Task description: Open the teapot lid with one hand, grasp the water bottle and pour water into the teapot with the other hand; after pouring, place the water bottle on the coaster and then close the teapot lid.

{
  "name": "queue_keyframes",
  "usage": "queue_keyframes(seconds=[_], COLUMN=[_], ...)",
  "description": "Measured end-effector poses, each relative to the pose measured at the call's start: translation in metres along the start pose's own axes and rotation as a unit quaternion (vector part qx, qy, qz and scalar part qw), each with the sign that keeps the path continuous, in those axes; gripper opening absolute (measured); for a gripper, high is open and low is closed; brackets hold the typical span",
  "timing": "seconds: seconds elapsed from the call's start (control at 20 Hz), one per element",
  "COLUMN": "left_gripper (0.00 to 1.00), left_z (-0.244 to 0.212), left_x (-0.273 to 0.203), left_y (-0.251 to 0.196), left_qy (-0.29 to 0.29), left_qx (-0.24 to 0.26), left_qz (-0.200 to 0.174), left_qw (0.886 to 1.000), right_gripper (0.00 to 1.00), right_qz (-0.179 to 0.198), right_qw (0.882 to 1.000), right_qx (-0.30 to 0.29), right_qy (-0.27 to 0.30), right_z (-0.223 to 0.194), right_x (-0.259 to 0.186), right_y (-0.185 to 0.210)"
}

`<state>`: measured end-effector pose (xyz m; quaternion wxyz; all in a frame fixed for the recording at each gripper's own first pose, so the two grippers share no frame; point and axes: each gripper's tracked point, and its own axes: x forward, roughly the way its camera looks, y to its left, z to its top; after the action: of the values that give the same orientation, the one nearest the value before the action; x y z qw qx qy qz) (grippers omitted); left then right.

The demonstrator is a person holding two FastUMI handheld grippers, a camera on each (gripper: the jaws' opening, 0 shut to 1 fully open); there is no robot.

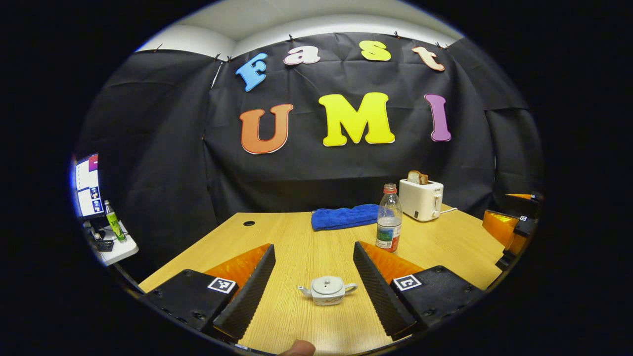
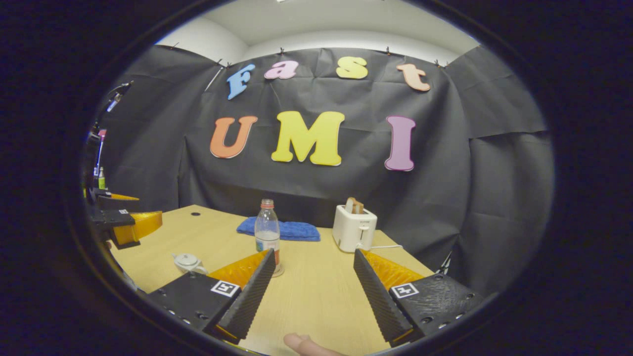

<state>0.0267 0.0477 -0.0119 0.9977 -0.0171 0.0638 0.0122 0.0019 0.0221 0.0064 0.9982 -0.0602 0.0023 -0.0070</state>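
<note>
Your left gripper point(image 1: 312, 277) hangs with its fingers spread wide, and the small white ceramic teapot point(image 1: 328, 290) sits squarely in the gap between them, just ahead of the tips, with its lid point(image 1: 327, 283) on. Spout toward your left finger, handle toward your right one. Beyond the teapot, past your right finger, stands the clear plastic water bottle with the red cap point(image 1: 389, 217), upright and part full; in the right gripper view its base seems to rest on a transparent round coaster point(image 2: 278, 271), though that is hard to make out.

Your right gripper point(image 2: 314, 277) is spread too, gripping nothing, with the bottle just off its left fingertip and the teapot farther left, near your other gripper.

Now, a closed lid and a standing bottle fit two stages: water yet to go in, or water poured and everything put back. The pictures don't settle which.

If the lid is your target, stay centred on that little knob, come down straight, and pinch only the knob, not the rim; the pot looks light and may skid or tip. If the bottle, take it at mid-body, below the shoulder.

Farther out sit a folded blue towel point(image 1: 345, 216) and a white toaster with a slice of bread point(image 1: 421, 199), well clear of both.
</note>
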Motion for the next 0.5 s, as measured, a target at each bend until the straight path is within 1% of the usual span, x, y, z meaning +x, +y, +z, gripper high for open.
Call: queue_keyframes(seconds=[0.1, 0.15, 0.2, 0.25, 0.3, 0.4, 0.45, 0.5], left_gripper=[0.99, 0.99, 0.99, 0.99, 0.99, 0.99, 0.99, 0.99], left_z=[0.005, 0.005, 0.004, 0.002, 0.000, -0.001, -0.002, -0.002], left_x=[-0.007, -0.008, -0.008, -0.009, -0.010, -0.009, -0.008, -0.008], left_y=[-0.003, -0.003, -0.004, -0.004, -0.005, -0.011, -0.014, -0.015], left_qy=[-0.008, -0.010, -0.009, -0.006, -0.005, -0.004, -0.003, -0.003], left_qx=[-0.002, -0.005, -0.008, -0.011, -0.016, -0.023, -0.022, -0.019], left_qz=[-0.005, -0.006, -0.007, -0.008, -0.007, -0.012, -0.016, -0.017], left_qw=[1.000, 1.000, 1.000, 1.000, 1.000, 1.000, 1.000, 1.000], right_gripper=[0.98, 0.95, 0.96, 0.98, 0.95, 0.95, 0.98, 0.98], right_qz=[-0.005, -0.001, 0.000, -0.002, -0.003, -0.003, -0.001, -0.001], right_qw=[1.000, 1.000, 1.000, 1.000, 1.000, 1.000, 1.000, 1.000], right_qx=[0.011, 0.011, 0.010, 0.009, 0.010, 0.014, 0.012, 0.010], right_qy=[-0.006, -0.007, -0.006, -0.002, 0.001, 0.002, 0.004, 0.007], right_z=[0.004, 0.004, 0.002, -0.001, -0.002, -0.002, -0.004, -0.005], right_x=[-0.015, -0.018, -0.021, -0.020, -0.019, -0.017, -0.016, -0.014], right_y=[-0.004, -0.001, -0.001, -0.003, -0.005, -0.004, -0.003, -0.003])
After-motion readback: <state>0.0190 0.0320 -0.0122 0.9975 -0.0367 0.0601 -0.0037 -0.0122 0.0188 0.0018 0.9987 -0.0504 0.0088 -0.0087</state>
